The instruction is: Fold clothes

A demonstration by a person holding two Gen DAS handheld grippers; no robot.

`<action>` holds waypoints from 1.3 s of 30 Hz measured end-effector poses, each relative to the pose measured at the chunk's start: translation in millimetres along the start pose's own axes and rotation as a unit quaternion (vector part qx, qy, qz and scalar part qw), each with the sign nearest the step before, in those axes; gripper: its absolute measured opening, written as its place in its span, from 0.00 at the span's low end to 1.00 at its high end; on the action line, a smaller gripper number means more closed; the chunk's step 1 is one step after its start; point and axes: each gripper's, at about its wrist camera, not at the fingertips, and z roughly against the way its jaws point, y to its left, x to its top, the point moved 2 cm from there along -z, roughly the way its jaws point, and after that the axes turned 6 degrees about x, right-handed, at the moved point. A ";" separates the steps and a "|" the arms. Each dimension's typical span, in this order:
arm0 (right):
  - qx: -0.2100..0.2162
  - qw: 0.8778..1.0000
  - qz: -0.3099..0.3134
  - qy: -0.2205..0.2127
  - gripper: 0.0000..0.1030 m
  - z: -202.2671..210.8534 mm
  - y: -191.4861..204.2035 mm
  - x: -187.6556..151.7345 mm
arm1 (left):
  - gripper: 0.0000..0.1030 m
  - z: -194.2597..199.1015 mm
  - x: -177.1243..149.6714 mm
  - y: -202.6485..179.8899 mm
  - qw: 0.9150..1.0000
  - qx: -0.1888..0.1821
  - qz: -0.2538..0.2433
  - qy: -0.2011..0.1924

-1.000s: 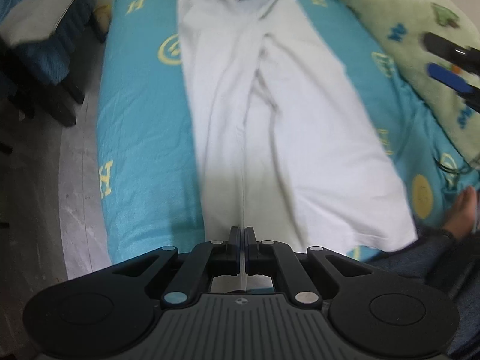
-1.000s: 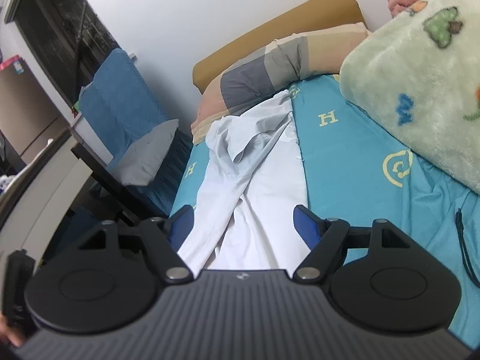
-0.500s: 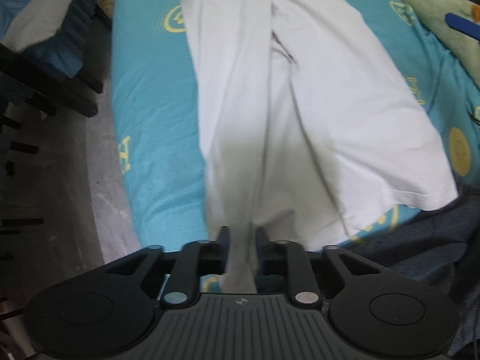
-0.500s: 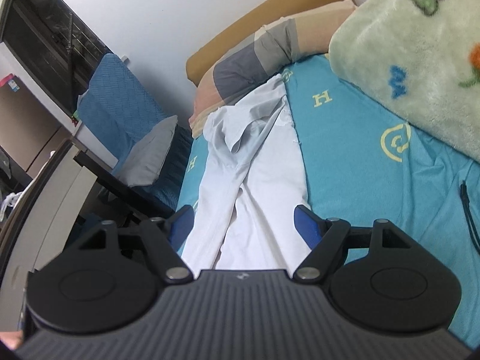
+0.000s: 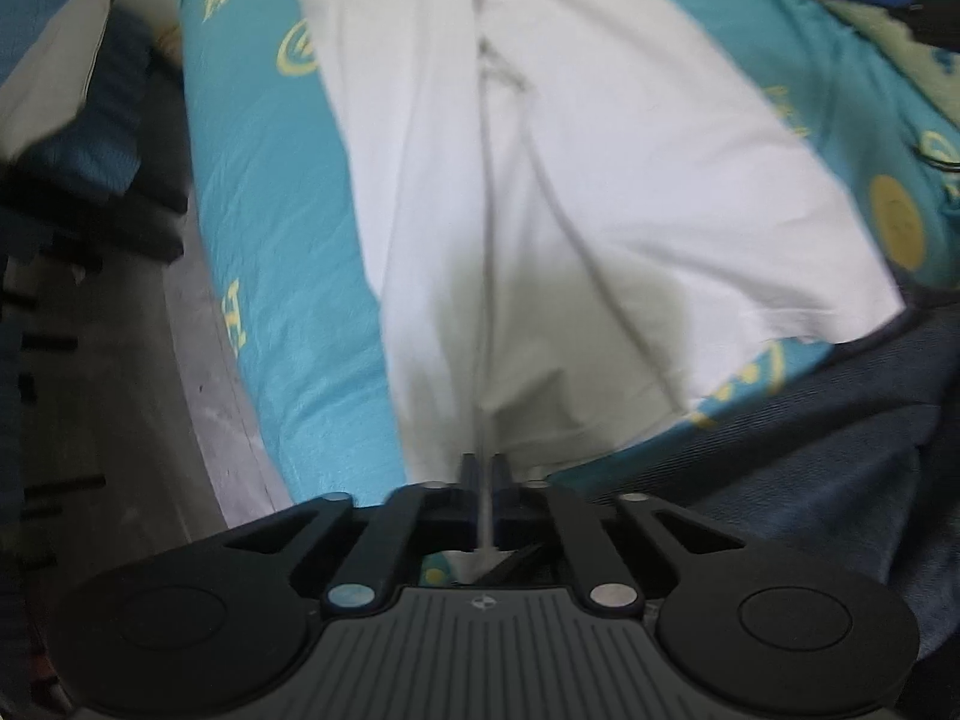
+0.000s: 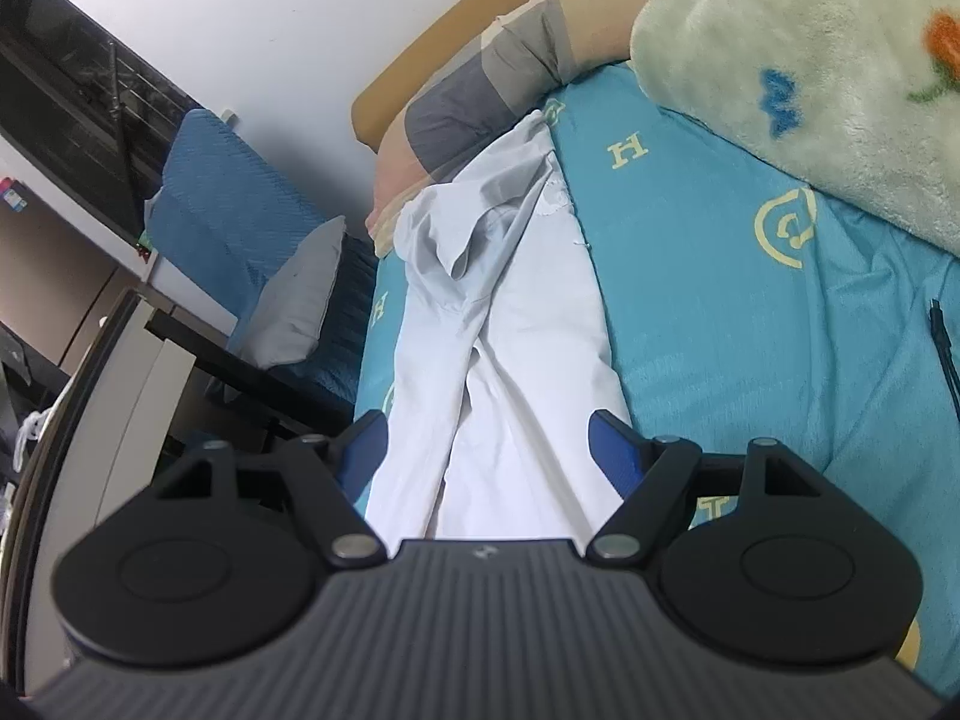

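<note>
One gripper (image 5: 483, 468) pinches white shirt (image 5: 570, 180) hem.

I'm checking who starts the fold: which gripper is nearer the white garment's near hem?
Left. The left gripper is shut on the white garment at its hem; the right gripper hangs open above the cloth, clear of it.

One white garment (image 6: 510, 360) lies on one teal-sheeted bed (image 6: 750, 324), with one fleece blanket (image 6: 810, 72), two pillows at the head (image 6: 480, 78), possibly more, and two grippers, the left gripper (image 5: 483, 468) and the right gripper (image 6: 489, 450).
</note>
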 end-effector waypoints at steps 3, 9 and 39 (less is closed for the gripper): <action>-0.010 1.000 0.019 -0.012 0.74 4.8 4.7 1.6 | 0.00 27.5 4.6 2.0 0.999 -0.017 0.023 -0.035; -0.018 0.999 0.026 -0.042 0.74 17.9 3.7 12.2 | 0.00 78.2 10.4 -7.4 0.991 -0.071 0.051 -0.099; -0.029 0.999 -0.035 0.005 0.74 -4.8 -17.3 3.9 | 0.03 50.6 -0.3 3.1 0.999 -0.012 0.025 -0.046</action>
